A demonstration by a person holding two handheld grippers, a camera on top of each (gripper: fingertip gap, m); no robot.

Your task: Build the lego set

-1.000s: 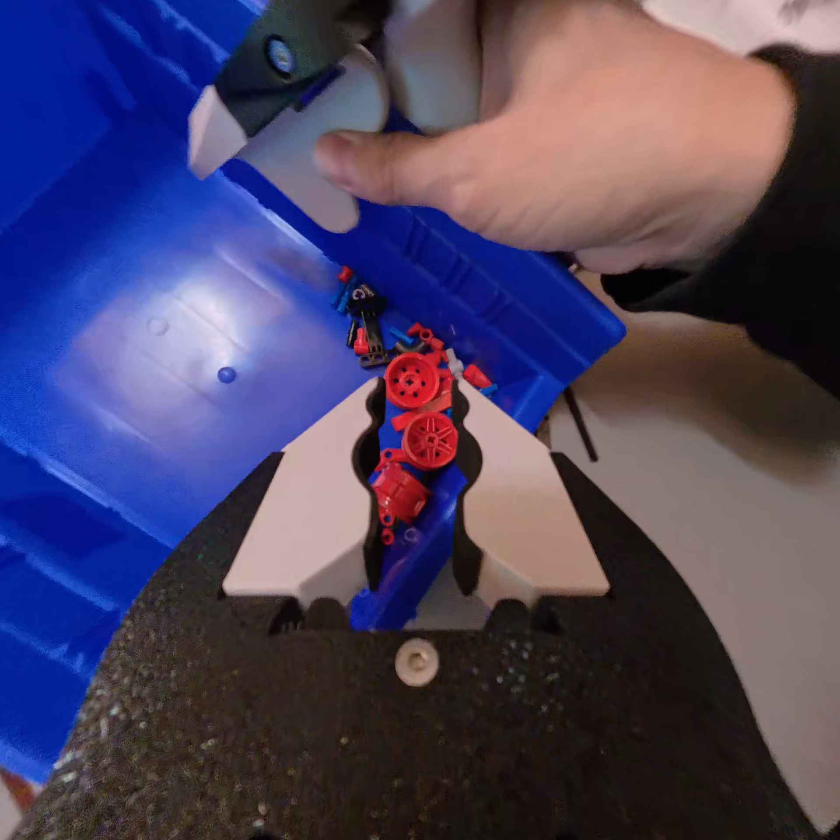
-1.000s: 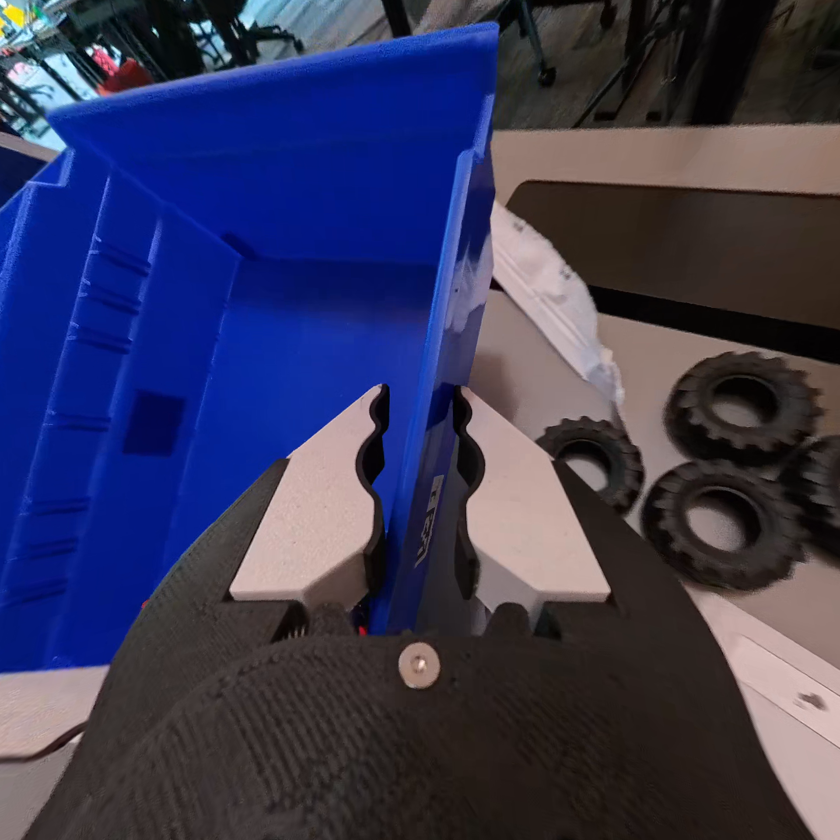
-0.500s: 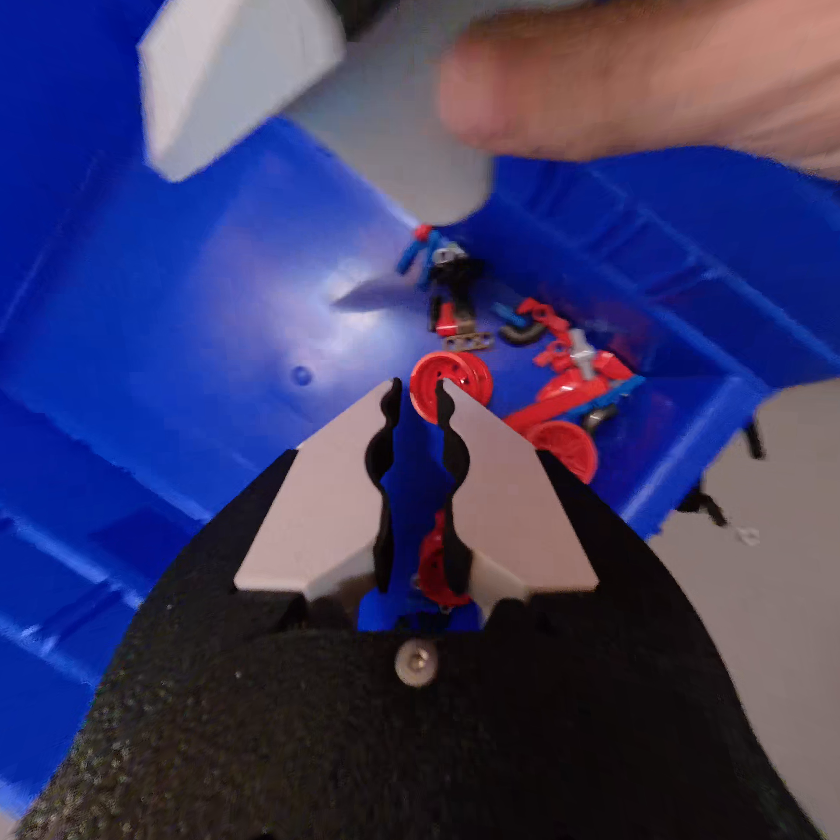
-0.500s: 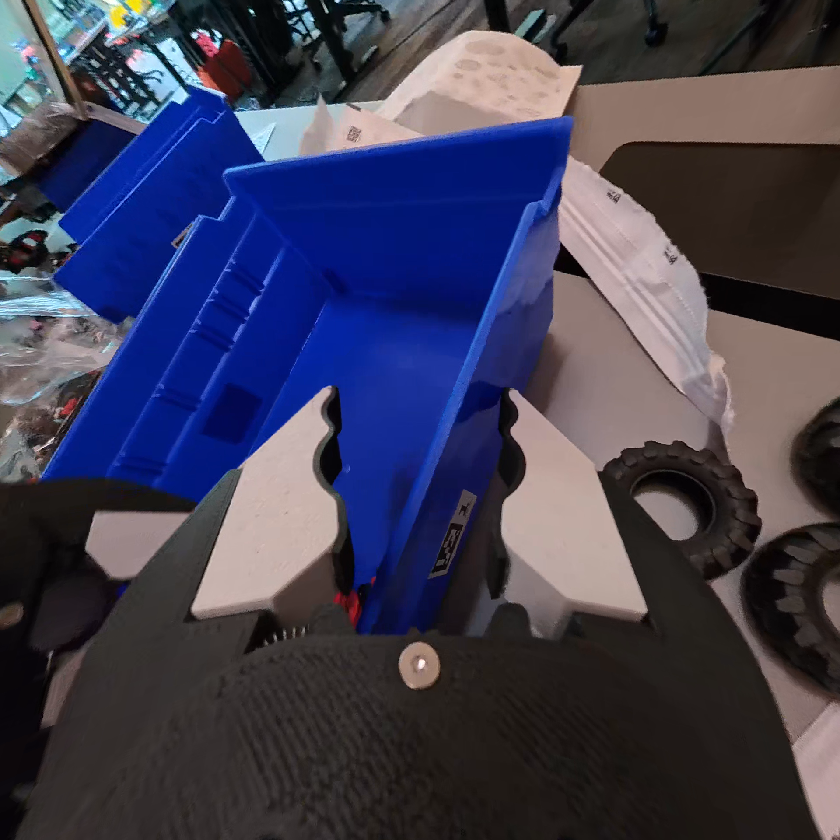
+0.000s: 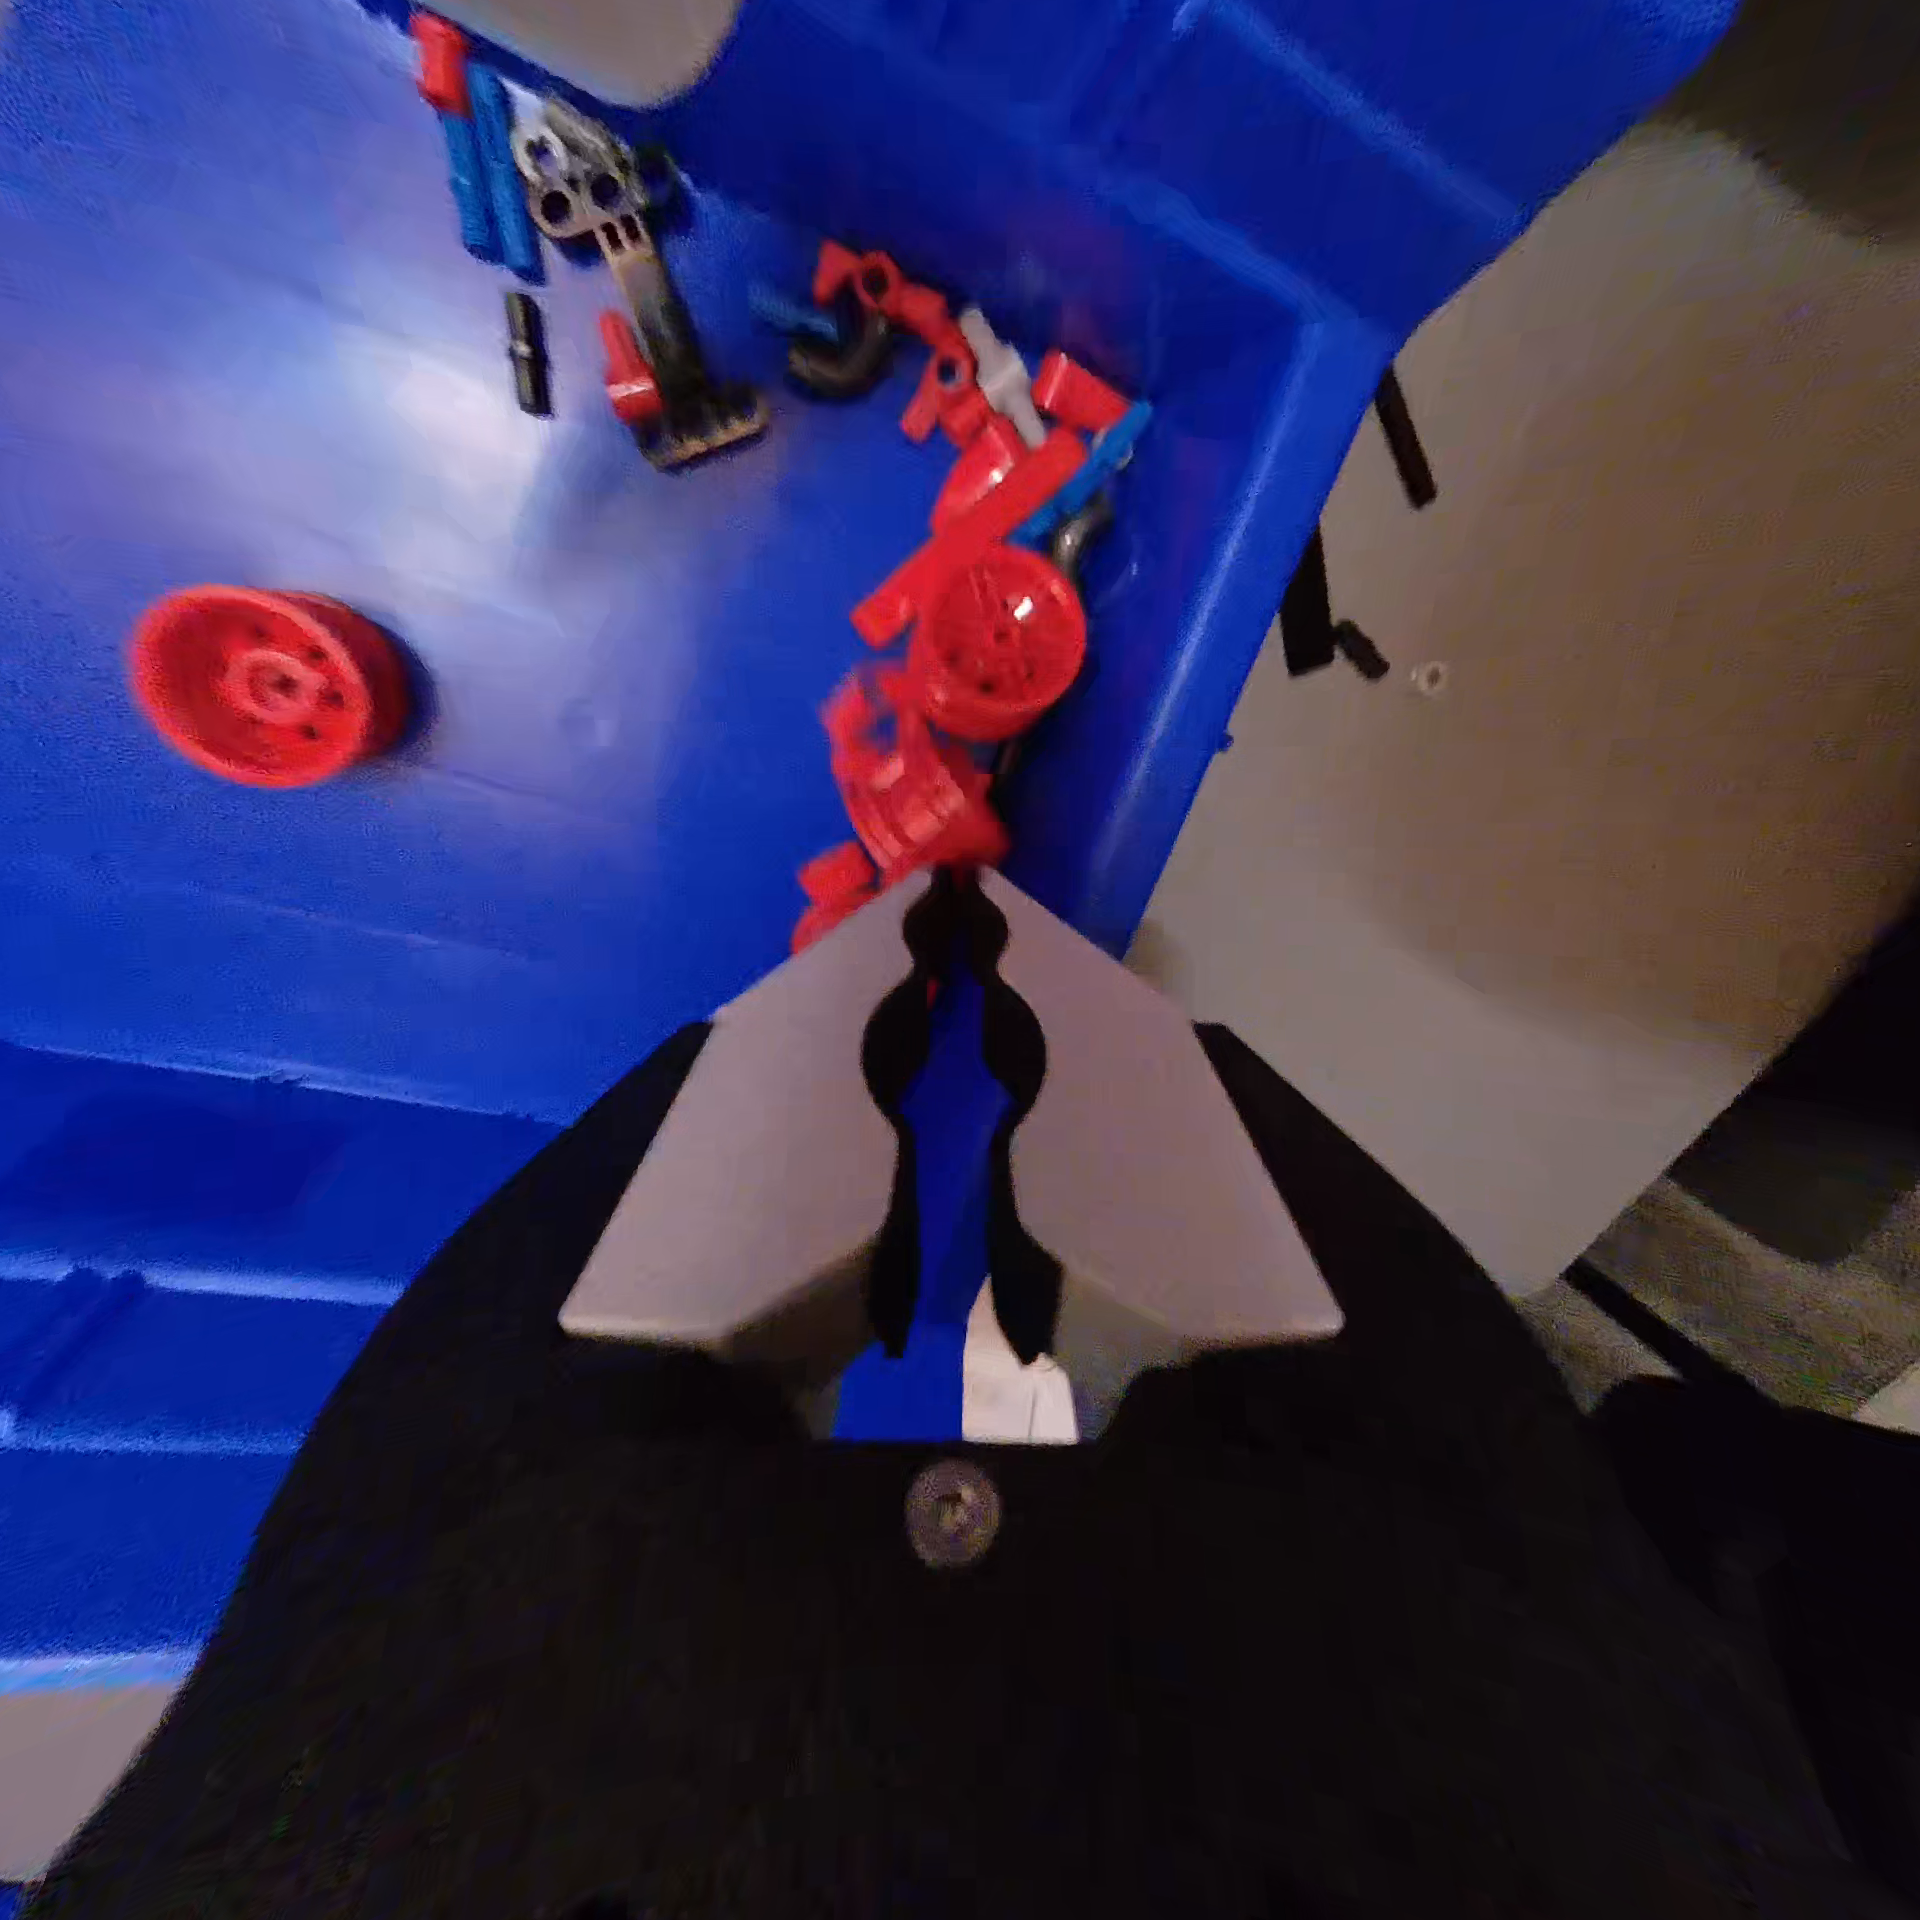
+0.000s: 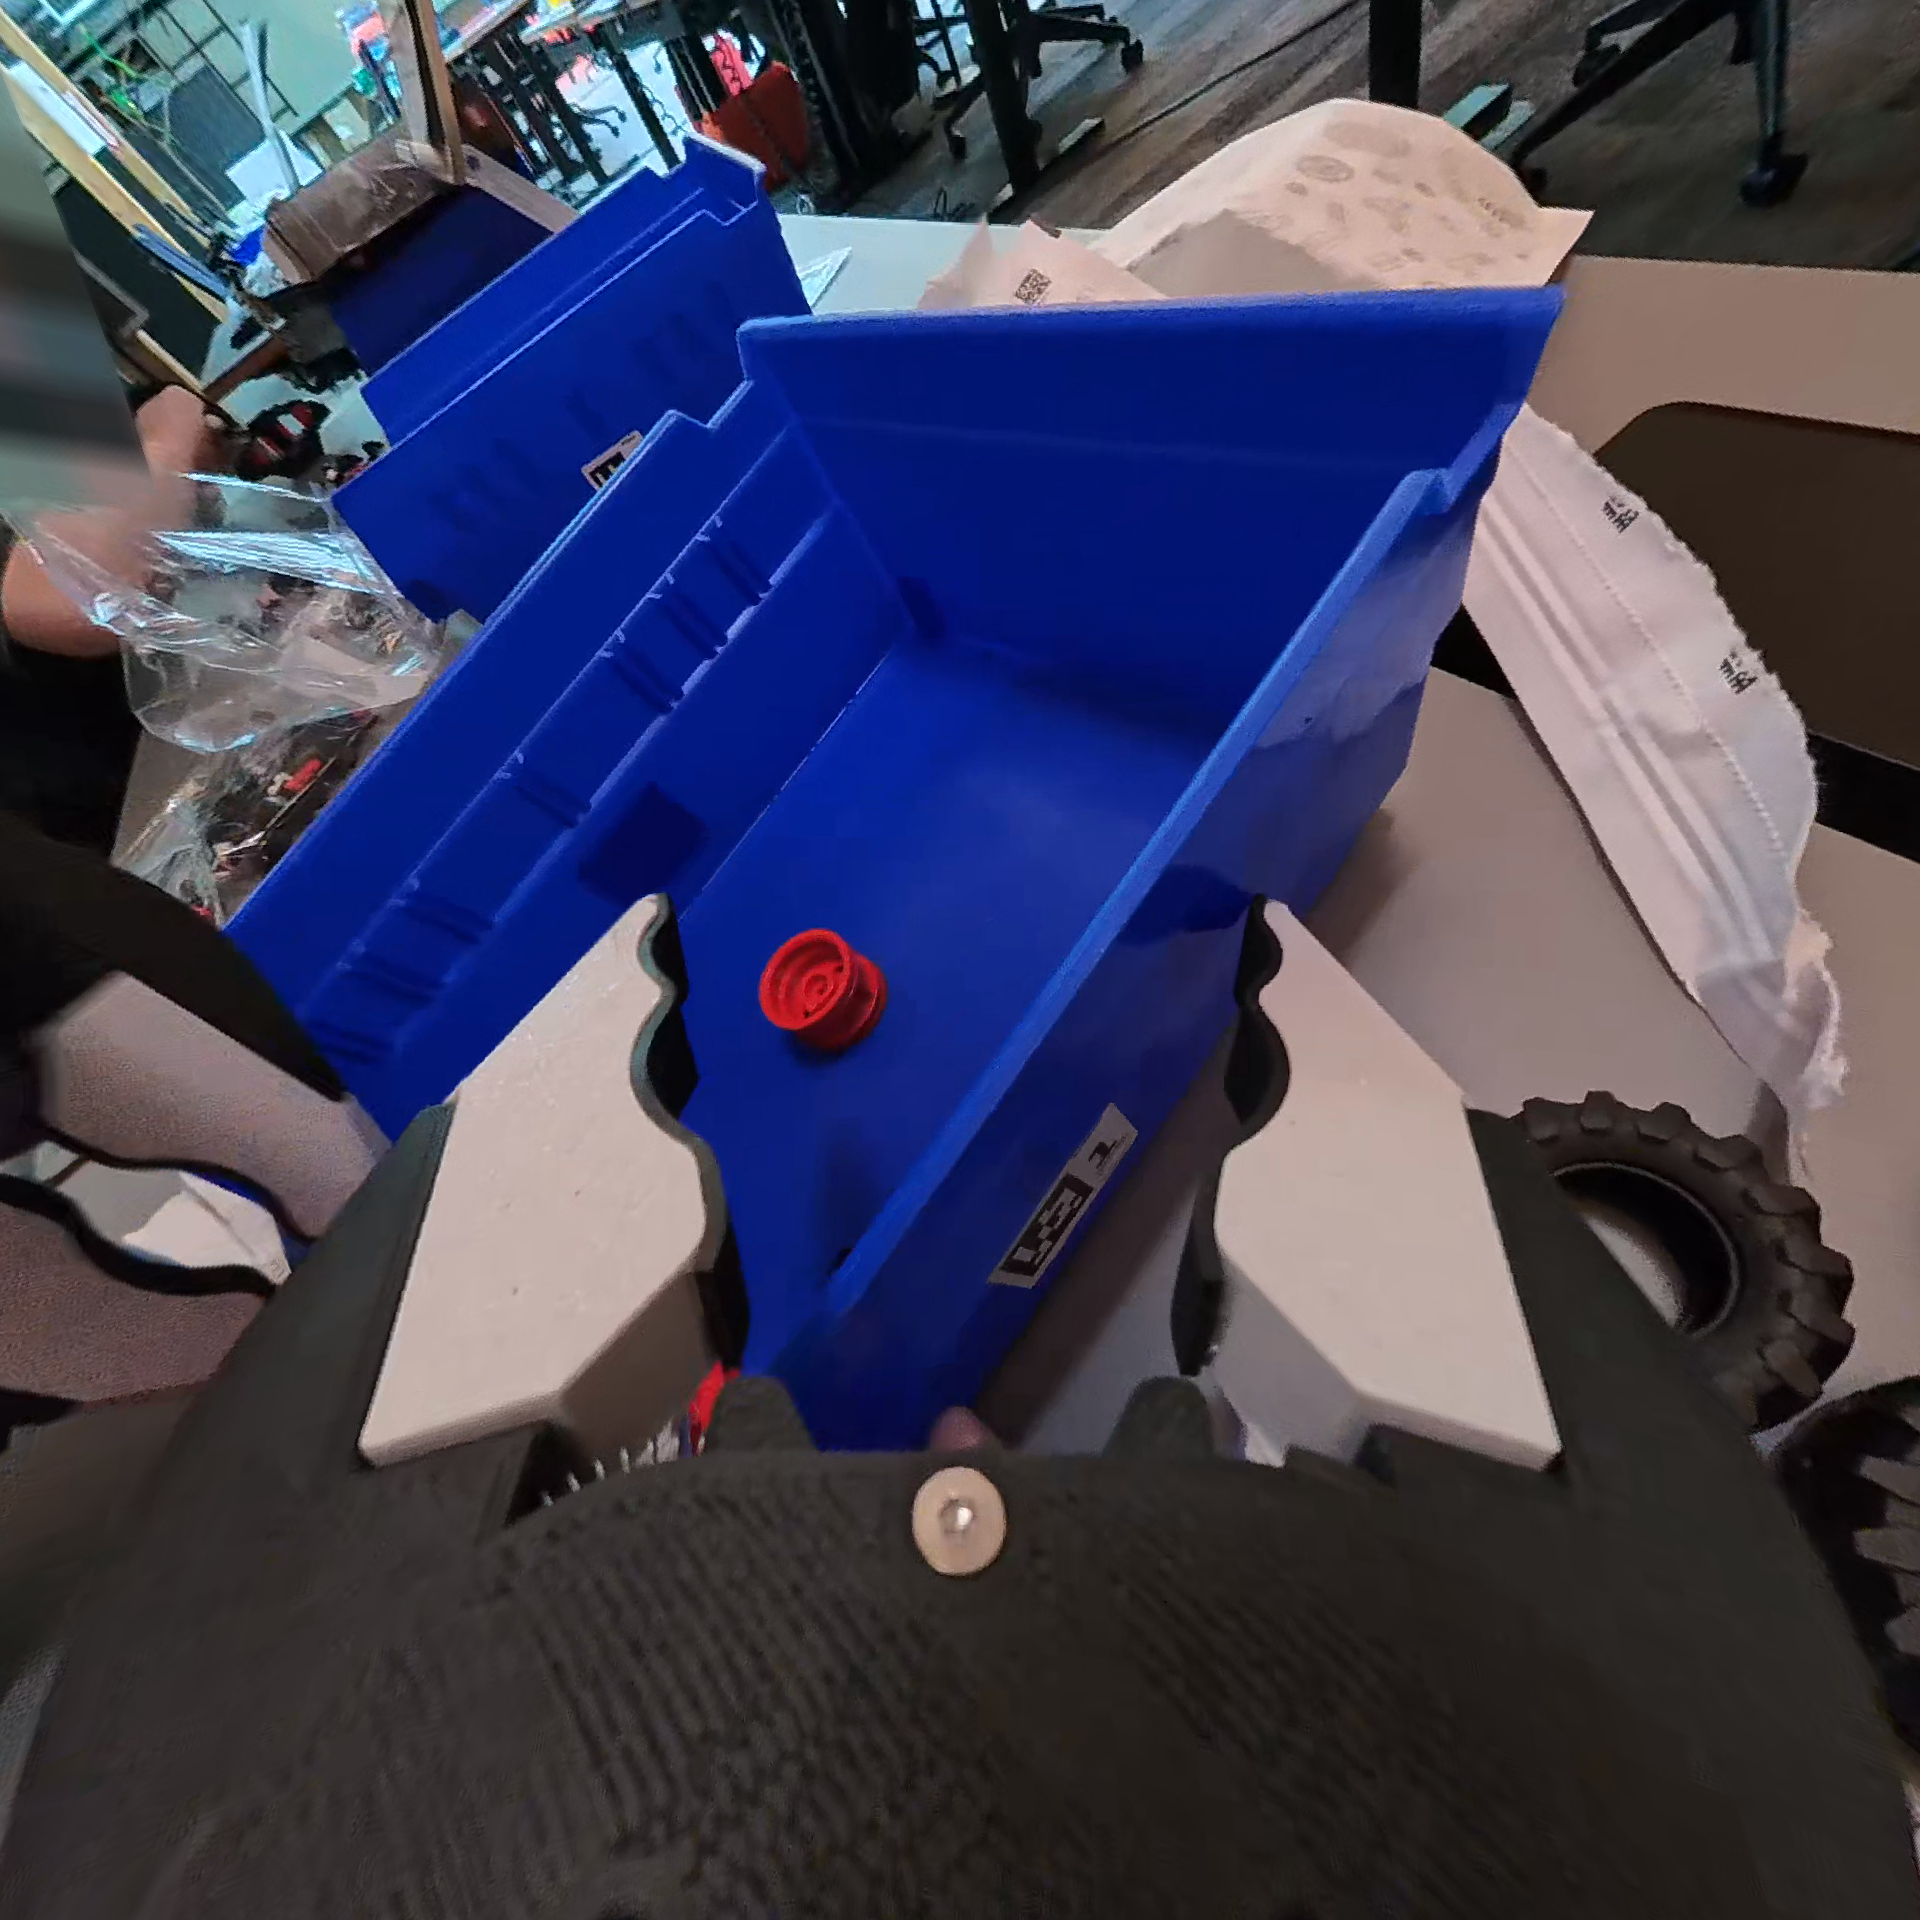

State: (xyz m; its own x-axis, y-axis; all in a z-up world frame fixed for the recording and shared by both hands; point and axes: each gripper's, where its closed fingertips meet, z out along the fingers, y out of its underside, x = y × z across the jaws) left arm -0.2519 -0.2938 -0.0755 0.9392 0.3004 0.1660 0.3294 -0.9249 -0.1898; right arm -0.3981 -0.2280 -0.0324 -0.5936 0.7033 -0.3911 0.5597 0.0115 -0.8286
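The blue bin (image 6: 1039,582) fills both views and sits on a pale table (image 5: 1507,727), tilted so its far wall rises high in the right wrist view. A second blue bin (image 6: 582,343) stands behind it to the left, with a clear plastic bag (image 6: 239,644) beside that and a white paper bag (image 6: 1621,665) lying to the right of the near bin. Black knobbly tyres (image 6: 1704,1257) rest on the table at the right edge.

The right gripper (image 6: 961,997) points down into the bin from its near end, tilted forward, its fingers spread wide: the left finger is over the bin floor, the right finger outside the bin's right wall, and that wall runs between them untouched. The left gripper (image 5: 954,883) reaches in from the bin's low front corner, angled along the front lip; its fingers are narrowed to a thin slit with the blue rim showing through the gap, and whether the tips pinch anything cannot be told, since the red parts just beyond them are blurred.

One red wheel (image 6: 823,989) lies alone in the middle of the bin floor. Two more red wheels (image 5: 987,644) sit heaped in the front corner among small red, blue, grey and black pieces (image 5: 644,312) scattered along the wall
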